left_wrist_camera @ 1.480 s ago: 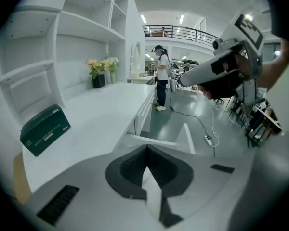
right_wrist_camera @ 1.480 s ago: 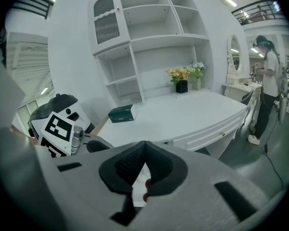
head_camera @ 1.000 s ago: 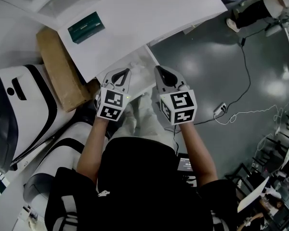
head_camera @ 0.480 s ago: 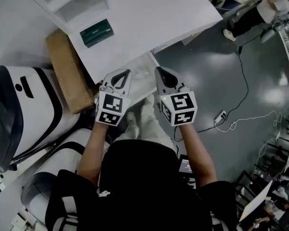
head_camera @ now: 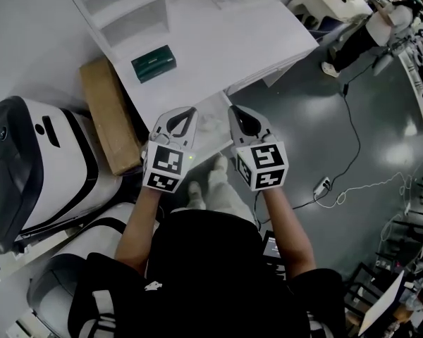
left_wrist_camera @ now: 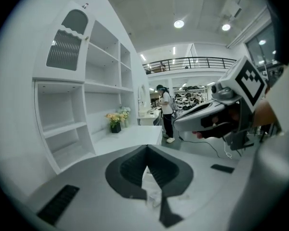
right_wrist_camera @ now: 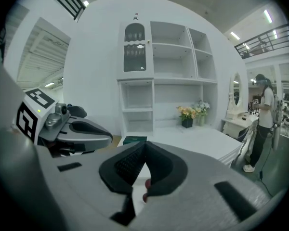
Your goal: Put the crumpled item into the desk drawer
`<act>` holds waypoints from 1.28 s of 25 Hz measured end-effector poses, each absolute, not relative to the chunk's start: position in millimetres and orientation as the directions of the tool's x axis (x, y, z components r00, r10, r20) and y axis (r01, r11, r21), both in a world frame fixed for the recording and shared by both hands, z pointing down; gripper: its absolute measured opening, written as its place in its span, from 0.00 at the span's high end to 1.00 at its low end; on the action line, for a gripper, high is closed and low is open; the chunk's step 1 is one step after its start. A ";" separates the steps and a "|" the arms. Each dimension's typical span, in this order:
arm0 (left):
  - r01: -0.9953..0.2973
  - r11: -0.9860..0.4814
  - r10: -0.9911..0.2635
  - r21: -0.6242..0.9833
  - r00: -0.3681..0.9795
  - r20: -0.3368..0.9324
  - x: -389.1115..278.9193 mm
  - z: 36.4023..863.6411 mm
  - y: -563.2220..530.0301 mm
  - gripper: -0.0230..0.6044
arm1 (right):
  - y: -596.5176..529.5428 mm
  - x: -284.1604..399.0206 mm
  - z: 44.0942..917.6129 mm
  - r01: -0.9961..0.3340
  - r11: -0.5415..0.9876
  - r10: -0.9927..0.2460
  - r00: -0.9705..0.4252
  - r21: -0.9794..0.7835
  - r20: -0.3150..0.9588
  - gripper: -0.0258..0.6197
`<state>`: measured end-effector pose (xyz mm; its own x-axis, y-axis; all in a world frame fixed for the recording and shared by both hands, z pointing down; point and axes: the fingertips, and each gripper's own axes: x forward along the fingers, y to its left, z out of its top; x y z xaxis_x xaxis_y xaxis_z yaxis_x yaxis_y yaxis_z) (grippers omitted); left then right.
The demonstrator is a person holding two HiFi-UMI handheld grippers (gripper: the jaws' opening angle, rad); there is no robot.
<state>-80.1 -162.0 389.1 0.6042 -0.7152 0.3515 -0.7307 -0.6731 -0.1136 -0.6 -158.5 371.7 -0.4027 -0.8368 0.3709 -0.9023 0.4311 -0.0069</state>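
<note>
In the head view my left gripper (head_camera: pixel 187 113) and right gripper (head_camera: pixel 235 112) hang side by side over the front edge of the white desk (head_camera: pixel 218 41), both pointing at it. Between them the open desk drawer (head_camera: pixel 219 105) sticks out, with a pale crumpled lump (head_camera: pixel 211 123) lying in it. In the left gripper view the left gripper (left_wrist_camera: pixel 147 153) is shut, with a white crumpled bit (left_wrist_camera: pixel 151 194) showing through the gap below the tips. The right gripper (right_wrist_camera: pixel 145 148) is shut too, with nothing clearly held.
A green box (head_camera: pixel 154 63) lies on the desk, and a shelf unit (right_wrist_camera: pixel 154 71) and flowers (right_wrist_camera: pixel 188 113) stand at its back. A cardboard box (head_camera: pixel 111 115) and white-and-black machines (head_camera: pixel 35 167) stand on the left. A cable (head_camera: pixel 352 139) crosses the grey floor; a person (head_camera: pixel 370 27) stands far right.
The head view has tilted toward the desk, so more of the shelf and flowers shows. Both grippers stay shut and side by side over the drawer.
</note>
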 end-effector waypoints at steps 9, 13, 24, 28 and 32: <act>-0.734 -0.664 -0.740 -0.142 0.617 0.268 -92.8 350.4 -149.0 0.95 | -149.6 -19.1 343.3 -0.900 0.436 -0.858 -0.406 0.027 0.315 0.97; -0.741 -0.658 -0.747 -0.135 0.619 0.241 -98.6 338.4 -147.4 0.95 | -148.5 -26.2 332.0 -0.896 0.442 -0.861 -0.409 0.046 0.302 0.97; -0.751 -0.642 -0.767 -0.154 0.624 0.150 -96.5 298.5 -137.8 0.95 | -139.8 -21.2 294.7 -0.895 0.439 -0.882 -0.412 0.081 0.231 0.97; -0.753 -0.638 -0.770 -0.162 0.625 0.127 -86.5 286.9 -123.3 0.95 | -125.4 -12.7 283.1 -0.896 0.436 -0.886 -0.411 0.083 0.215 0.97; -0.757 -0.631 -0.775 -0.169 0.622 0.108 -77.4 275.9 -103.9 0.95 | -107.4 -5.3 273.4 -0.894 0.440 -0.887 -0.417 0.084 0.201 0.97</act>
<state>-77.4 -103.9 275.9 0.6224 -0.7752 0.1082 -0.7569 -0.6313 -0.1690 -5.3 -107.4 273.4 -0.4169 -0.8865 0.2006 -0.8942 0.4396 0.0842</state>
